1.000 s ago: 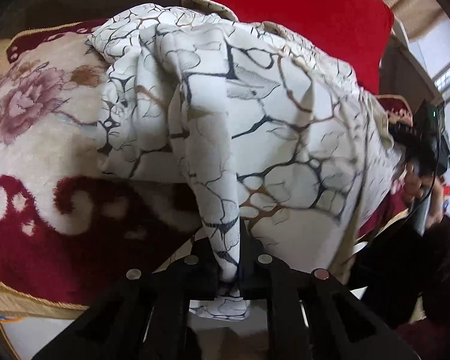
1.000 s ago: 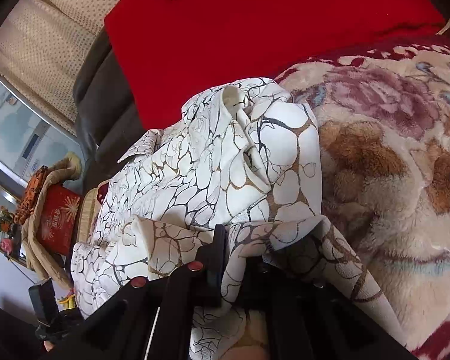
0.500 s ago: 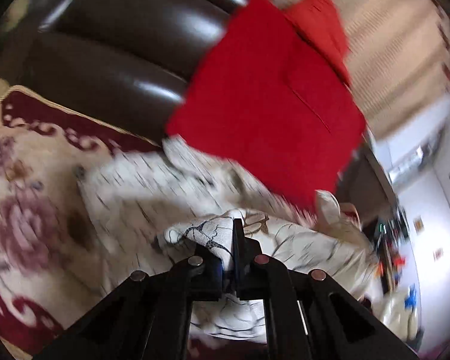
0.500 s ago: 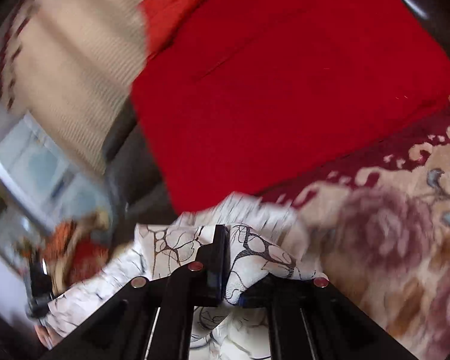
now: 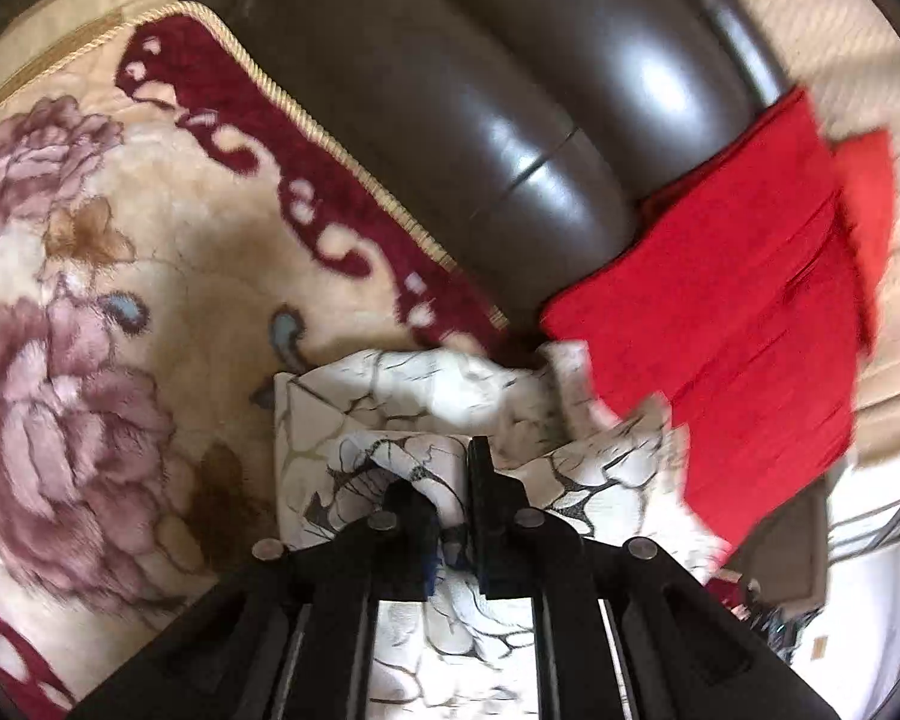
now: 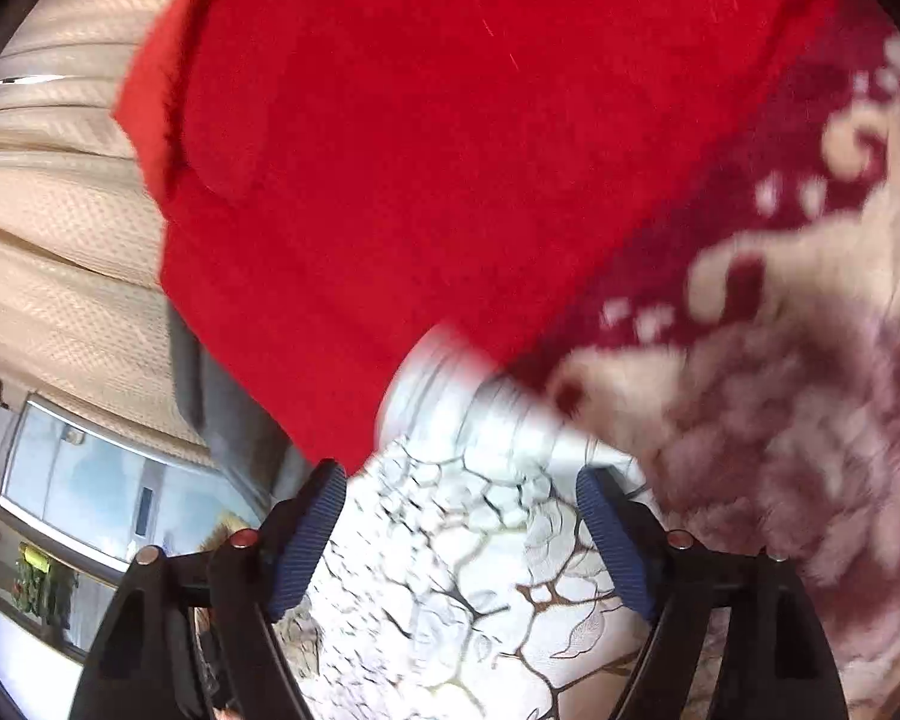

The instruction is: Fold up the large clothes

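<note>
While your right gripper (image 6: 459, 534) is opening, jaws wide over the patterned garment (image 6: 450, 588) and pads off it, your left gripper (image 5: 450, 516) is beginning to open but pinches a fold yet. The garment lies on the floral blanket (image 5: 90, 300) beside the red cloth (image 6: 450, 150). Pull the left away early (fabric snags) and the fold may drag open.
</note>
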Demonstrator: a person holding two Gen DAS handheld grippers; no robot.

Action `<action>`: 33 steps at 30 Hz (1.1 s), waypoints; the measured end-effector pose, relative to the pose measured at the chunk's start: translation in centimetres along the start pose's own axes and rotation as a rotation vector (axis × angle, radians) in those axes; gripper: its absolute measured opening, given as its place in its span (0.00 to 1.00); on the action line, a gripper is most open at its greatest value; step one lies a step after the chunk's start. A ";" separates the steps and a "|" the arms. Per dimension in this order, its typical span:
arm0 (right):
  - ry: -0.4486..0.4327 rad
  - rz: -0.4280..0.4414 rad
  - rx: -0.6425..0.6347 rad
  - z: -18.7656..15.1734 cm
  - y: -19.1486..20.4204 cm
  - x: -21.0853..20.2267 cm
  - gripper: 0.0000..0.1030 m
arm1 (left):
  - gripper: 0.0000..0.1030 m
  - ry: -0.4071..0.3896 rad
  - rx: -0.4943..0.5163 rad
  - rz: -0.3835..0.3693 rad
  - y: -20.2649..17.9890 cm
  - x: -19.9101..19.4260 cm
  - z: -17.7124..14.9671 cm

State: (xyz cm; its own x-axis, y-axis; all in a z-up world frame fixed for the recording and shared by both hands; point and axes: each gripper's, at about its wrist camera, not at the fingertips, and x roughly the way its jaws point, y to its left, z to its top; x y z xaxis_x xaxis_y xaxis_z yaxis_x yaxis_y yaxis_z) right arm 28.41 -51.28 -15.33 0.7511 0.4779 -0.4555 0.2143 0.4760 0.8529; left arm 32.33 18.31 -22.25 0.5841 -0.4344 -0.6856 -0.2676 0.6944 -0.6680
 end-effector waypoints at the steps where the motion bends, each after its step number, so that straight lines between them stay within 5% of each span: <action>1: -0.020 0.008 -0.018 0.2 0.4 -0.7 0.80 | 0.15 -0.027 0.003 -0.007 -0.3 -0.7 -0.1; 3: -0.052 0.016 -0.069 0.2 1.6 -2.3 0.80 | 0.33 -0.114 0.018 0.000 -1.2 -2.7 -1.5; 5: -0.030 0.034 -0.139 -0.4 3.3 -2.9 0.80 | 0.69 -0.226 0.041 0.080 -2.6 -4.3 -3.0; 7: 0.008 0.006 -0.223 -1.5 5.3 -2.4 0.78 | 0.72 -0.337 0.159 0.115 -5.3 -6.0 -5.8; 11: 0.078 -0.011 -0.337 -5.0 8.0 -1.5 0.61 | 0.83 -0.304 0.372 0.147 -9.6 -4.5 -9.2; 13: 0.130 -0.032 -0.375 -6.8 8.6 -0.4 0.48 | 0.83 -0.256 0.435 0.238 -10.3 -1.8 -9.7; 18: 0.240 -0.183 -0.397 -9.7 7.2 3.3 0.48 | 0.82 -0.031 0.293 0.455 -4.5 4.2 -8.3; 22: 0.293 -0.269 -0.350 -10.2 5.4 6.0 0.48 | 0.82 -0.042 0.287 0.425 -4.1 3.4 -7.5; 27: 0.222 -0.168 -0.387 -10.6 9.4 5.7 0.48 | 0.83 -0.100 0.330 0.393 -5.4 1.4 -7.6; 30: 0.259 -0.216 -0.413 -11.8 10.1 8.0 0.54 | 0.83 -0.102 0.380 0.479 -5.6 1.6 -8.0; 33: 0.316 -0.306 -0.414 -12.6 8.8 10.7 0.55 | 0.83 -0.018 0.383 0.592 -4.3 3.1 -8.0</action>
State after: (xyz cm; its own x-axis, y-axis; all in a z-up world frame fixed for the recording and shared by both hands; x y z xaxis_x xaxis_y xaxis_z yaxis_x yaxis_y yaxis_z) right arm 30.50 -32.68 -15.87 0.4586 0.4400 -0.7721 0.0824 0.8440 0.5299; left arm 29.11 9.38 -23.81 0.4371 0.0864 -0.8953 -0.2579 0.9656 -0.0327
